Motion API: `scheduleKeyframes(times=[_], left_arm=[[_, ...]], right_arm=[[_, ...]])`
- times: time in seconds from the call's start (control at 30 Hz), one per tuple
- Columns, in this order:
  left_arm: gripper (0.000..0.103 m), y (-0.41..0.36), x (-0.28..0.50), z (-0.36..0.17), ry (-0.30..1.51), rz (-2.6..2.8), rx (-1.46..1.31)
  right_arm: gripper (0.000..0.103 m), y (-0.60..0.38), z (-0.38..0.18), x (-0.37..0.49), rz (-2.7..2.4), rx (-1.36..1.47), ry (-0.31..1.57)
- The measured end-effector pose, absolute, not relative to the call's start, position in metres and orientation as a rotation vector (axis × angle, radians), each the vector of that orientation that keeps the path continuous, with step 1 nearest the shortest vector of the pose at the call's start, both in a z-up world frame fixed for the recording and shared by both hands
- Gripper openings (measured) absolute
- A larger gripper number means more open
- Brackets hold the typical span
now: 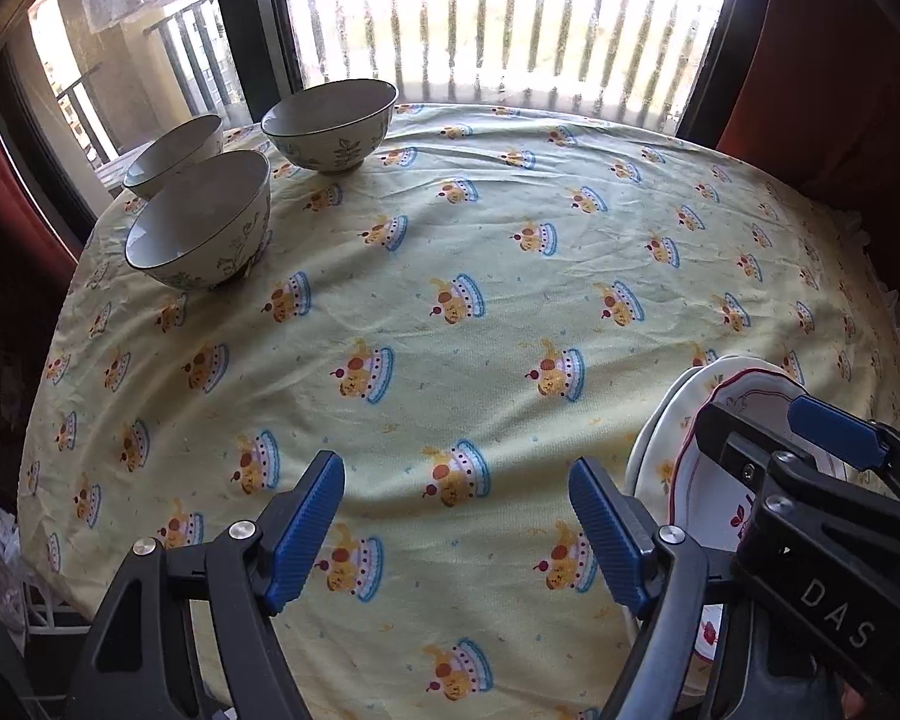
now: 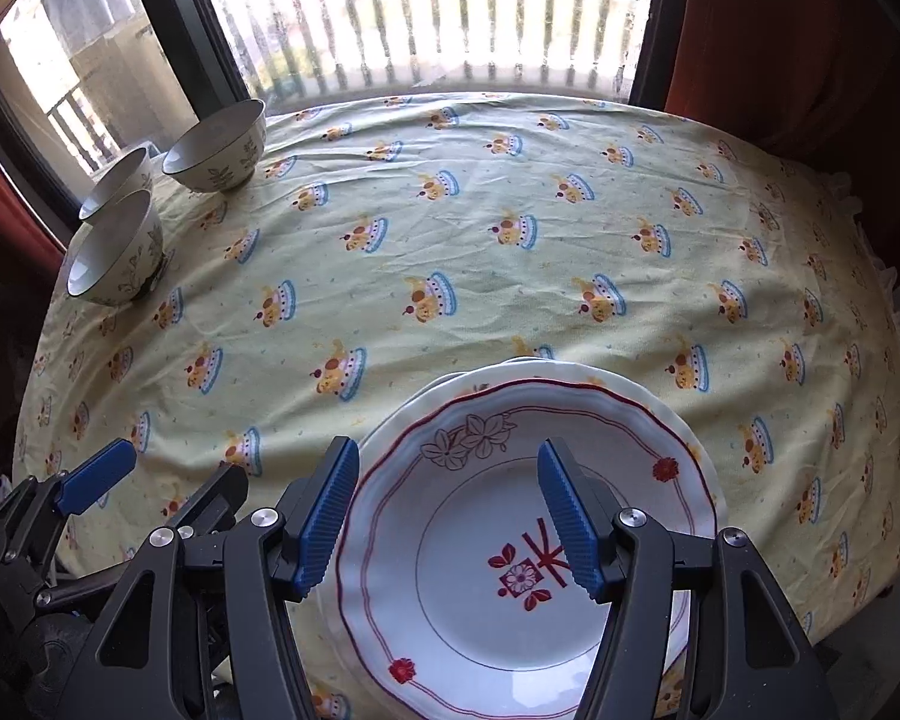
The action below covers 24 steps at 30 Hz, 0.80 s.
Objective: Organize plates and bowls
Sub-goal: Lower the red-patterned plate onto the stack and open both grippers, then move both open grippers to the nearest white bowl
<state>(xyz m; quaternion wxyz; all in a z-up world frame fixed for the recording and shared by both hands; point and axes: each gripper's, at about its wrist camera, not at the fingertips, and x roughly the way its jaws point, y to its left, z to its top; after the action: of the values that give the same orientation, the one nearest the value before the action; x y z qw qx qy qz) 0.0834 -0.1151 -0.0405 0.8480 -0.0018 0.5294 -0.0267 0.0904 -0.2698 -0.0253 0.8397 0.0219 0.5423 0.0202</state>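
Three cream bowls with leaf prints stand at the table's far left: a near one (image 1: 201,222) (image 2: 117,249), a far-left one (image 1: 174,153) (image 2: 117,177) and one further back (image 1: 330,123) (image 2: 216,144). A stack of plates lies at the near right, topped by a white plate with a red rim and flowers (image 2: 510,540) (image 1: 708,504). My right gripper (image 2: 447,519) is open and empty just above that plate. My left gripper (image 1: 456,531) is open and empty over bare cloth, left of the stack.
The round table carries a yellow cloth with cake prints (image 1: 450,300) (image 2: 480,270). A window with bars (image 1: 498,18) lies behind it, with red curtains (image 1: 834,60) at both sides. The table edge drops off at the left and right.
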Motion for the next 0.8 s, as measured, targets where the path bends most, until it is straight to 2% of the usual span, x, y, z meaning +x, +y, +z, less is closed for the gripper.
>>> scheduleKeyframes(times=[0.3, 0.5, 0.8], left_arm=[[0.079, -0.043, 0.108, -0.032, 1.093, -0.104, -0.019], [0.079, 0.001, 0.128, -0.033, 1.082, -0.119, -0.002], [0.076, 0.058, 0.166, -0.029, 1.058, -0.109, 0.008]], right_arm=[[0.066, -0.191, -0.012, 0.108, -0.010, 0.031, 1.107], [0.073, -0.147, -0.011, 0.126, -0.054, 0.045, 1.090], [0.074, -0.090, -0.007, 0.161, -0.094, 0.085, 1.056]])
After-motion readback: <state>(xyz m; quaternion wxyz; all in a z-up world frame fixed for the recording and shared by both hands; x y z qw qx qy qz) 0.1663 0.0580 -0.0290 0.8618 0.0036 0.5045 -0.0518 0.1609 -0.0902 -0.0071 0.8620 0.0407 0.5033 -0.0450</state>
